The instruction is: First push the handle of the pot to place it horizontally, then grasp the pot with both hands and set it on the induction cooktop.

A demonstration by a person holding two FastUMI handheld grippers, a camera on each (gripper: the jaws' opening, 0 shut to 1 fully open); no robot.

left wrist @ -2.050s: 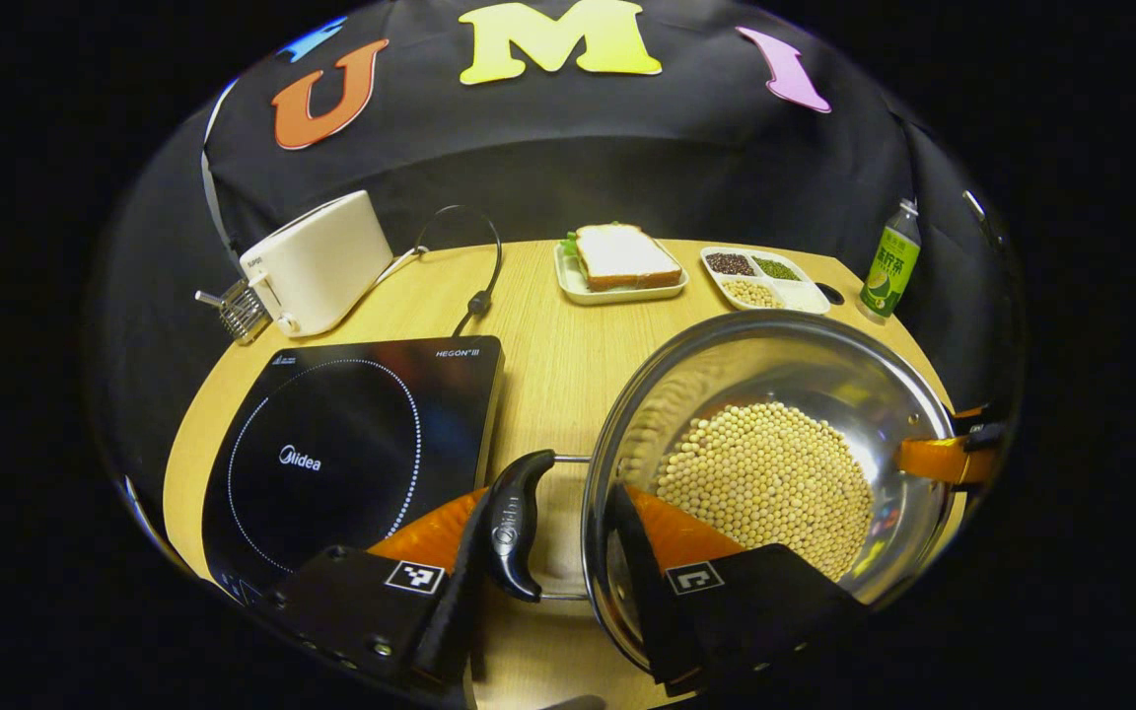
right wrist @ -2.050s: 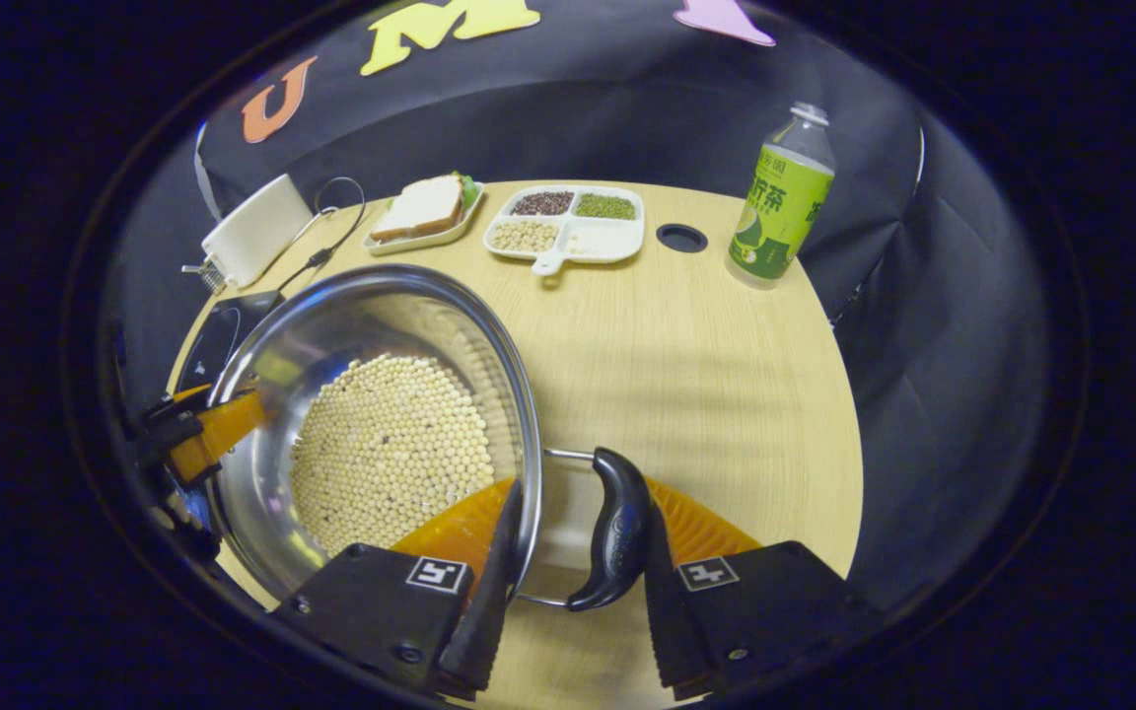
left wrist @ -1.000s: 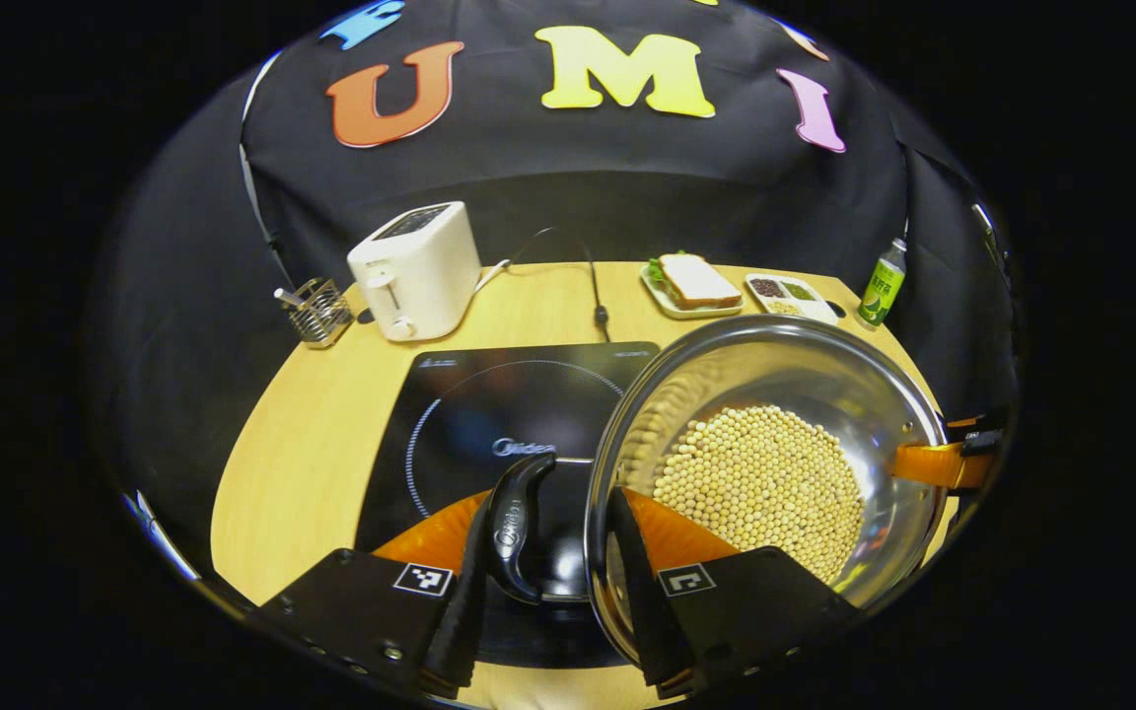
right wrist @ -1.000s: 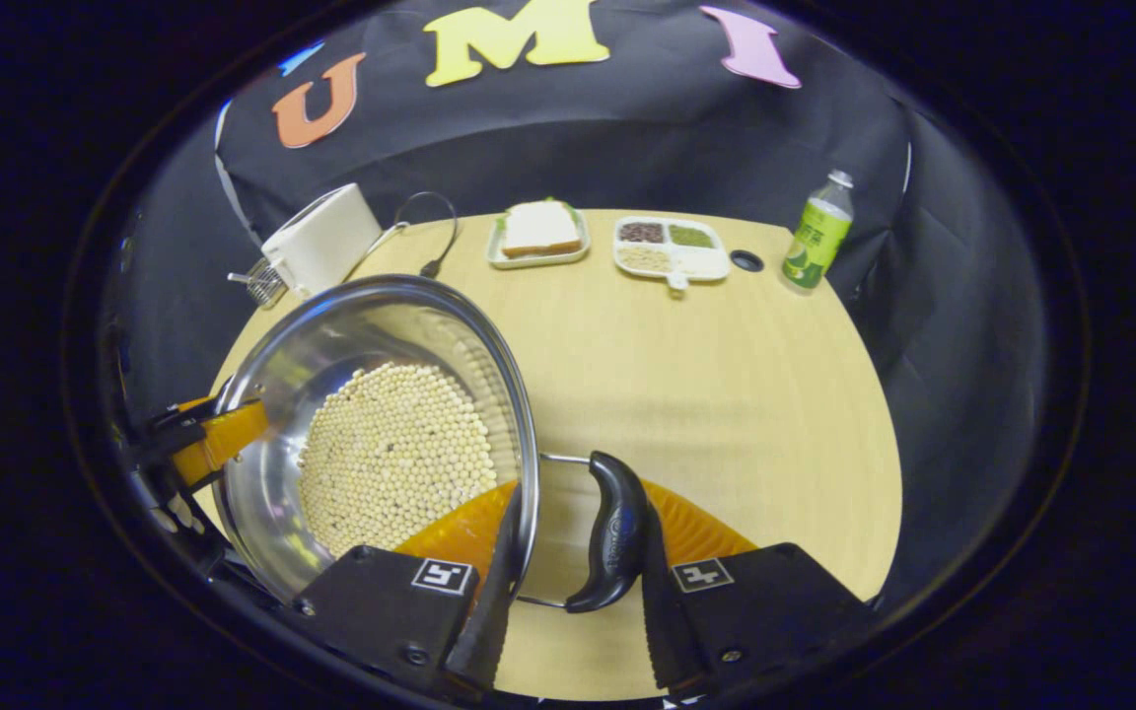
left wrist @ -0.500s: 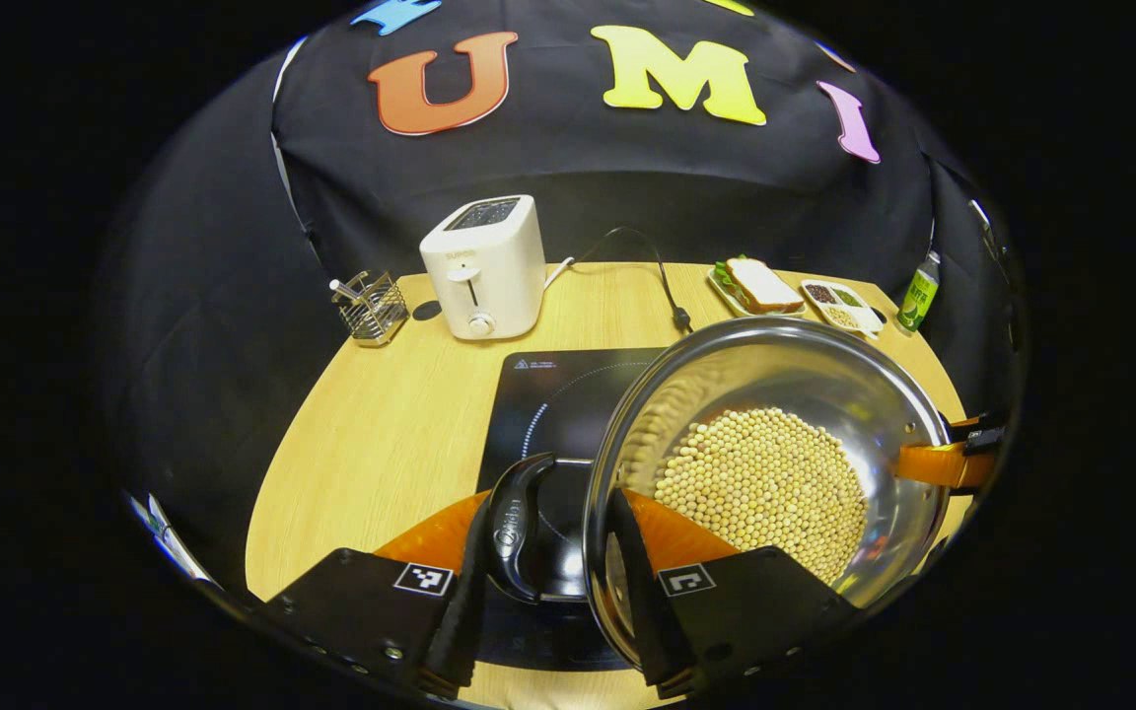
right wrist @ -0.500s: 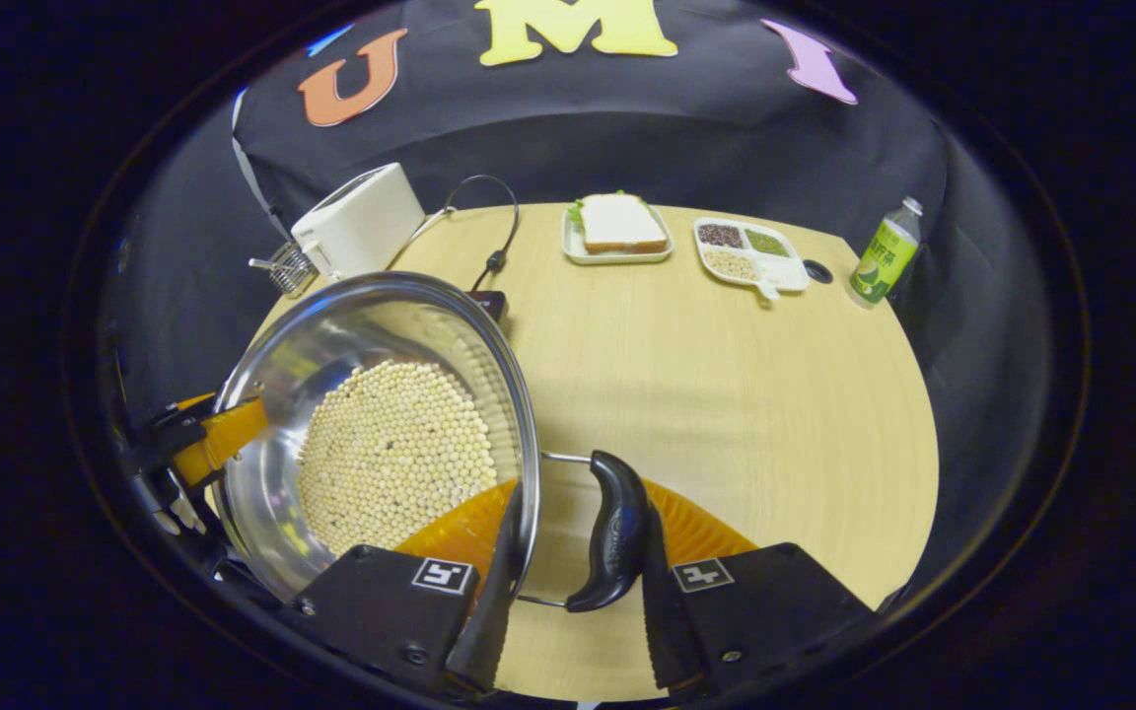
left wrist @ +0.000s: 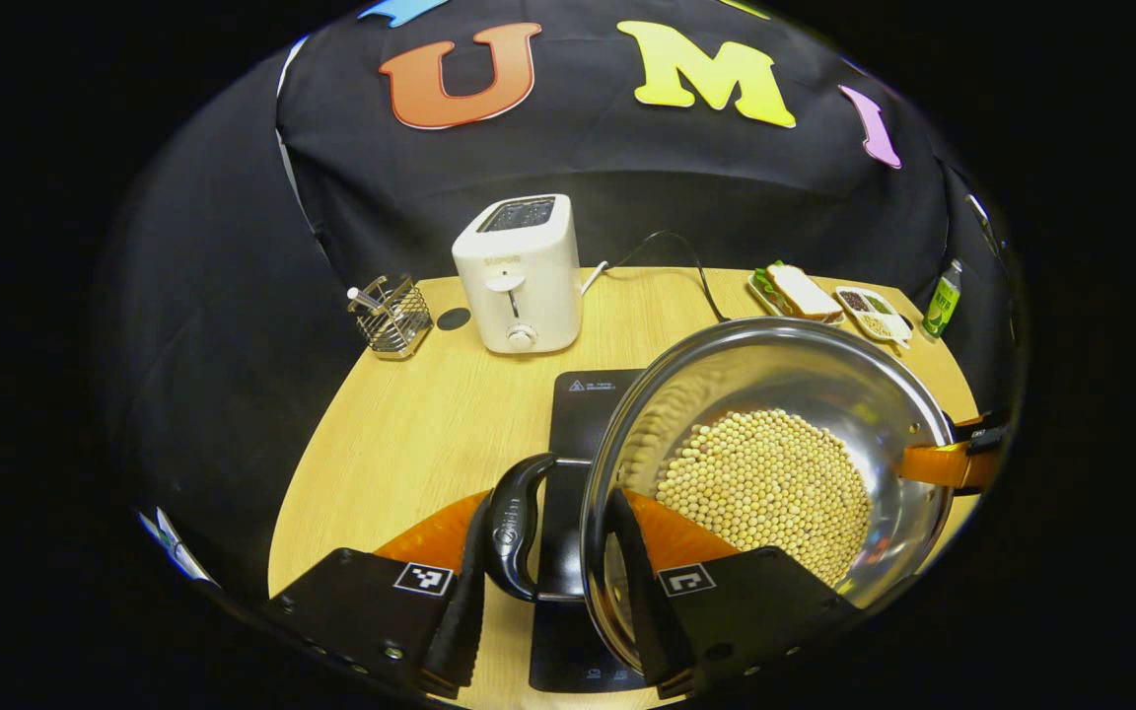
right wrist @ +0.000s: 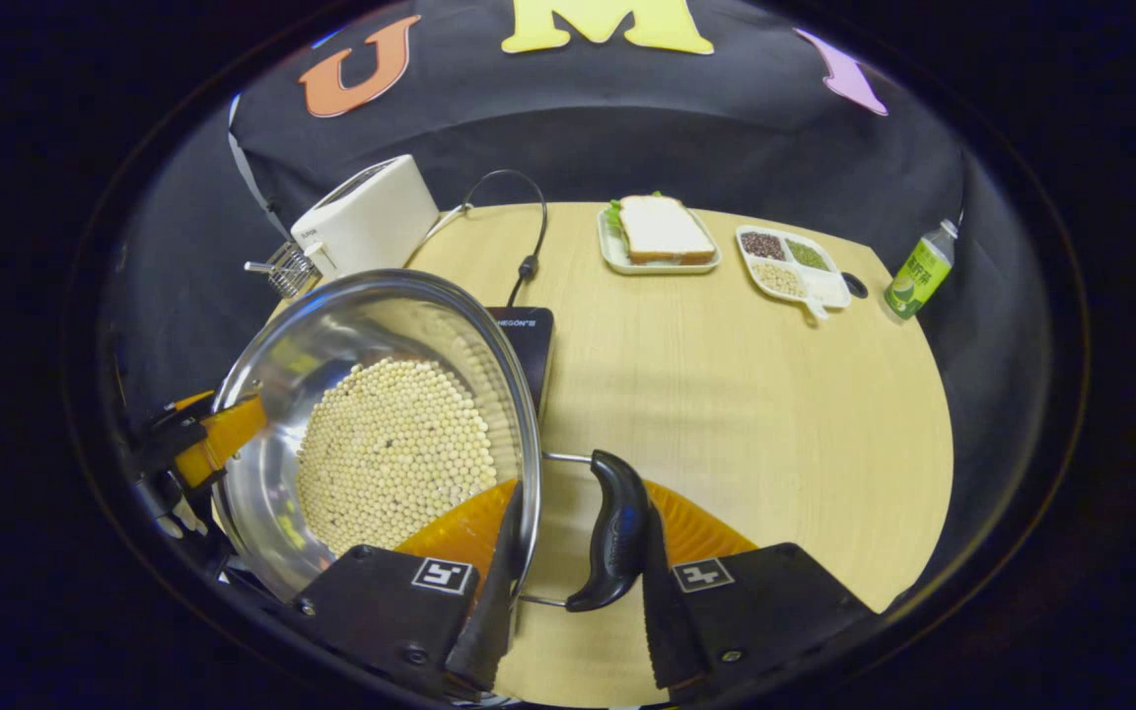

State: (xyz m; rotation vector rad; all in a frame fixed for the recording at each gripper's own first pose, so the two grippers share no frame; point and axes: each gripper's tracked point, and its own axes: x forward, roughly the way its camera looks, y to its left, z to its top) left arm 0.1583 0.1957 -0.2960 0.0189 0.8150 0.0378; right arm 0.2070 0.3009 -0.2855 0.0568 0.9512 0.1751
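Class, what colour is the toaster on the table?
The toaster is white, seen best in the left gripper view.

Left gripper (left wrist: 548, 592): at the pot's (left wrist: 775, 394) left side, fingers straddling the rim; one finger sits outside against the black side handle (left wrist: 514, 528), the other inside the wall.
Left grip: both fingers press handle and rim between them.
Right gripper (right wrist: 573, 597): at the pot's opposite side, one finger inside the wall, the other outside the right handle (right wrist: 615, 532).
Right grip: clamped on handle and rim.
Far-off view: the right gripper's fingers show at the pot's far rim in the left gripper view.
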